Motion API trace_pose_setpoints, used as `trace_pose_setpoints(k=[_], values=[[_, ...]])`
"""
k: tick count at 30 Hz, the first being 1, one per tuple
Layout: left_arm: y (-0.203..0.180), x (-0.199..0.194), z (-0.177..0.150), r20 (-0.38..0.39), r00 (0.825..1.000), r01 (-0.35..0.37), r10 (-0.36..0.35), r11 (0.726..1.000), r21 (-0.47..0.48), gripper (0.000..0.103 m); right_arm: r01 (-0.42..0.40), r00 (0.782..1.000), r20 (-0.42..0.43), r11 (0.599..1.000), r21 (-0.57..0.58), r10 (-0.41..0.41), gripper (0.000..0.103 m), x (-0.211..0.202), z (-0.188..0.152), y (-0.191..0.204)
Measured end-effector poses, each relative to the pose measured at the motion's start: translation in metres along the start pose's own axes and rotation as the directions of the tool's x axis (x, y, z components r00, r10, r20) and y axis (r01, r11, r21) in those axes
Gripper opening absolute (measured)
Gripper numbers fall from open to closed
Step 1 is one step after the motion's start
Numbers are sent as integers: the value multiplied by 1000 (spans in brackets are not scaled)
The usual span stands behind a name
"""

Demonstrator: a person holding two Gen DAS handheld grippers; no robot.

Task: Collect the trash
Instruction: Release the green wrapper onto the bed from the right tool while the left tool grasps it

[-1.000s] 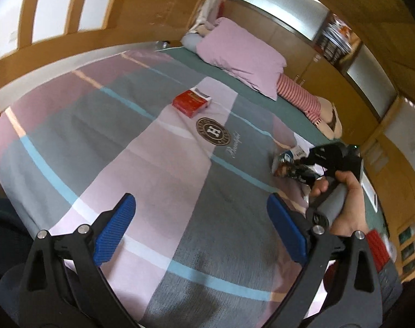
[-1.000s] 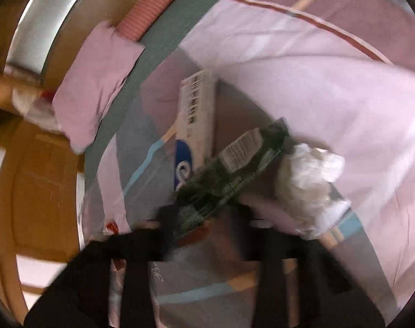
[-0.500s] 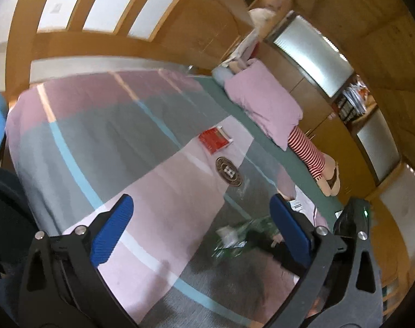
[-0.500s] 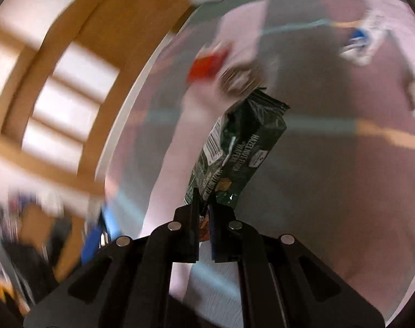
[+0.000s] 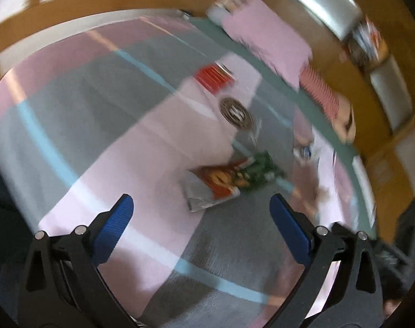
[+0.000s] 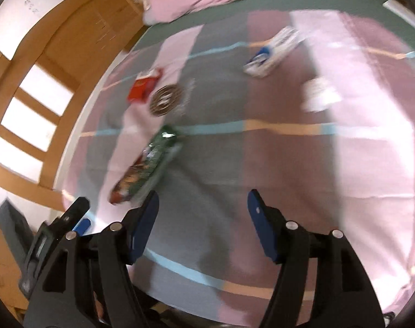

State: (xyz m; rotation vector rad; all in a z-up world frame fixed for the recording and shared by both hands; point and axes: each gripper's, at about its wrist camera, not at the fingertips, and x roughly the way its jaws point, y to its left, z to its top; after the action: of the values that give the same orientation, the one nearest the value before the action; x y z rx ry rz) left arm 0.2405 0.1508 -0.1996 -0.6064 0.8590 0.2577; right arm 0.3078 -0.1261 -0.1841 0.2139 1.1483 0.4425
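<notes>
Green-and-red snack wrapper (image 6: 147, 166) now lies flat on the quilt (image 6: 275, 164) near the bed's near-left part; half a sec ago our R gripper (image 6: 202, 213) held it pinched, now jaws stand wide, empty. L gripper (image 5: 199, 213) likewise wide, holding nothing. We judge one item gathered to the pile spot; red box (image 6: 144, 84), blue-white carton (image 6: 273, 52), crumpled tissue (image 6: 319, 95) remain scattered.

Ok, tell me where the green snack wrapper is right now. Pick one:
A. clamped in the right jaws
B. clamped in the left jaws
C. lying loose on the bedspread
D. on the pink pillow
C: the green snack wrapper lies flat on the striped bedspread, ahead of the right gripper, whose jaws stand apart and empty; the left gripper is open too.
</notes>
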Motion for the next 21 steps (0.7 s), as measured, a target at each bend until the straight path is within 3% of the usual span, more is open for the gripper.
trace_pose_setpoints(k=[2,5,6,10,12,15,17,18,20,21], values=[[-24,14,9,-39,999,-7,12,992,124,99,10,1000,24,1000,13,-10,66,-9,3,-7],[-60,36,17,-108,994,14,23,946,324,99,21,998,56,999,37,-23,66,-20,6,-14],[-71,43,17,-121,992,14,36,924,383,99,23,998,61,999,38,-25,66,-22,7,-15],[-98,80,4,-138,974,-58,180,785,617,99,21,997,78,999,47,-25,66,-27,12,-15],[-99,92,1,-144,967,-69,211,759,647,99,14,997,79,999,50,-18,67,-27,12,-14],[-94,99,-3,-186,959,-40,213,754,656,79,6,997,79,998,55,-10,67,-27,9,-13],[-88,102,-3,-196,952,-52,235,755,653,54,3,997,77,998,56,-7,67,-25,6,-12],[-86,103,-2,-187,952,-65,244,755,653,48,5,997,74,998,57,-9,67,-25,5,-11],[-79,100,5,-192,956,-59,221,787,615,31,5,997,72,998,60,-10,67,-23,4,-10],[-75,99,7,-199,957,-52,209,803,593,29,3,997,70,998,62,-8,67,-23,3,-9]])
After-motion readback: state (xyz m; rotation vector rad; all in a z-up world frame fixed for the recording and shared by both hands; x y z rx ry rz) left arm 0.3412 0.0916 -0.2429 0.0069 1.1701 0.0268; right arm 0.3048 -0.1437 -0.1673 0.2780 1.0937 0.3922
